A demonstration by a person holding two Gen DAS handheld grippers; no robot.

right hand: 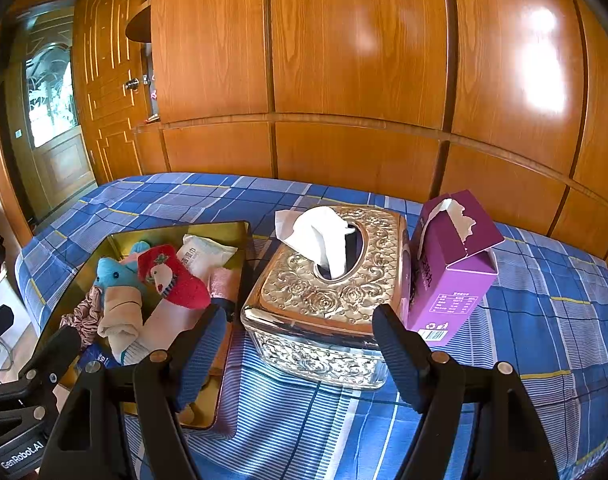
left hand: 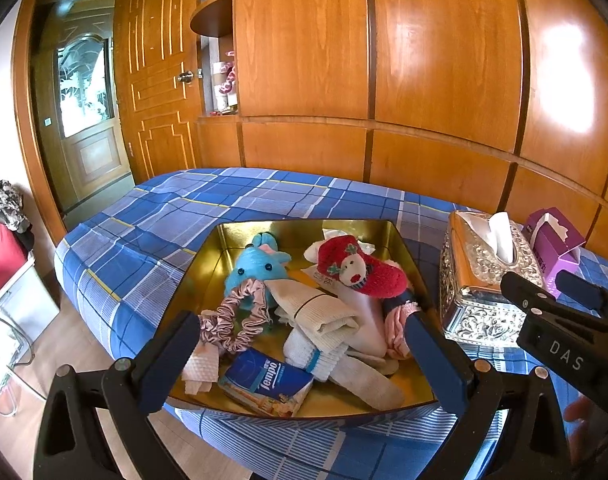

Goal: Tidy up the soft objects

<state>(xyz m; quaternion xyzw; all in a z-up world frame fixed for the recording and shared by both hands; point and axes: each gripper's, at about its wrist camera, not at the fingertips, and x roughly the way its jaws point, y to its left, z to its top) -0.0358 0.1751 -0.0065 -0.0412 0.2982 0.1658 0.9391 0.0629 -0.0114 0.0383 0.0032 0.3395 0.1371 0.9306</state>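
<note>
Left view looks into the gold tin [left hand: 404, 248] on the bed [left hand: 151, 216]: blue plush [left hand: 259, 268], red sock [left hand: 364, 272], scrunchie [left hand: 239, 320], Tempo pack [left hand: 267, 380]; left gripper [left hand: 299, 356] jaws wide, empty. Right view alone shows the silver tissue box [right hand: 328, 300] whole, right of the tin, purple carton [right hand: 452, 272] touching it. Right gripper [right hand: 299, 356] jaws spread, nothing held.

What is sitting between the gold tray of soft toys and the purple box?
The shiny tissue box sits between the gold tray and the purple box, clearest in the right wrist view.
</note>
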